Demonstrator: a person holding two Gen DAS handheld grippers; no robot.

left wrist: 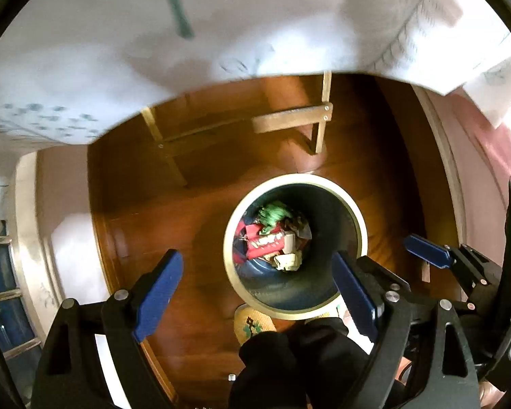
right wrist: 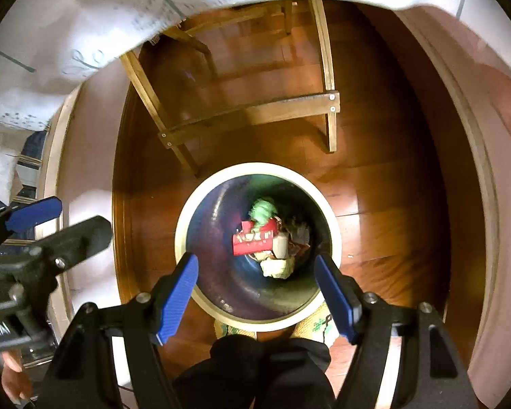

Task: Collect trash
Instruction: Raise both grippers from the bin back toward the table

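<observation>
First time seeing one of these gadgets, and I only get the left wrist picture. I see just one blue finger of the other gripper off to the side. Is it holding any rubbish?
Observer: No. The right gripper is open with nothing between its fingers, and the trash bin shows through the gap.
Operator: Those wooden bars beyond the bin, what's behind them?
Observer: The wooden frame carries on. More bars sit further back under the white cloth.
Operator: Is anyone holding my gripper?
Observer: A bare hand shows at the lower left edge, below the left gripper. The grip itself is out of sight.
</observation>
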